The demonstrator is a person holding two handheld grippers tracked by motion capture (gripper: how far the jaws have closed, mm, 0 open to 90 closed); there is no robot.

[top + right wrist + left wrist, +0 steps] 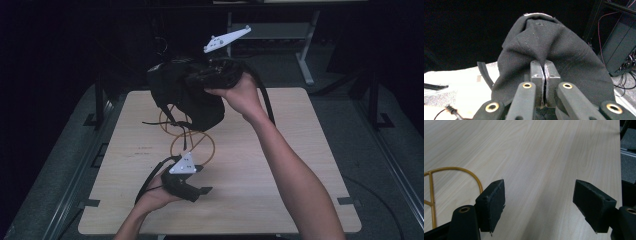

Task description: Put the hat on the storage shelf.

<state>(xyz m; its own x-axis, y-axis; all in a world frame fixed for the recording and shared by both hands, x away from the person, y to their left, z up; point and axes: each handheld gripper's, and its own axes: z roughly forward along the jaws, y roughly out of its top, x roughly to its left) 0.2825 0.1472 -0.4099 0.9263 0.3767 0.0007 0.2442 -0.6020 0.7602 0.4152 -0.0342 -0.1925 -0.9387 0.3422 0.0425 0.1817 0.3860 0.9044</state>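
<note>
The right hand-held gripper point(200, 82) is raised above the far half of the pale wood-grain worktop point(280, 165), toward twelve o'clock, with its jaws pressed together on a fold of a black woven fabric bag point(187, 97); in the right gripper view the two pads meet tightly with the cloth point(549, 50) bunched up and draping over them, which is why the bag hangs free in the air rather than resting flat. Pinching it by one gathered edge lets the weight of the fabric pull the body down and open, and a thin black cord point(170, 112) dangles from its underside. Directly beneath the bag, around the centre of the worktop, lies a gold-coloured wire frame of looped rings point(192, 145), apparently left uncovered by the lifted cloth. The left hand-held gripper point(200, 181) sits low at about seven o'clock, close to the near ring of the frame, its jaws spread wide with nothing between them; the left gripper view shows bare worktop in the gap and the curved gold wire point(456, 170) just off to one side. That waiting posture suggests it stands ready to take the frame or steady the bag.
</note>
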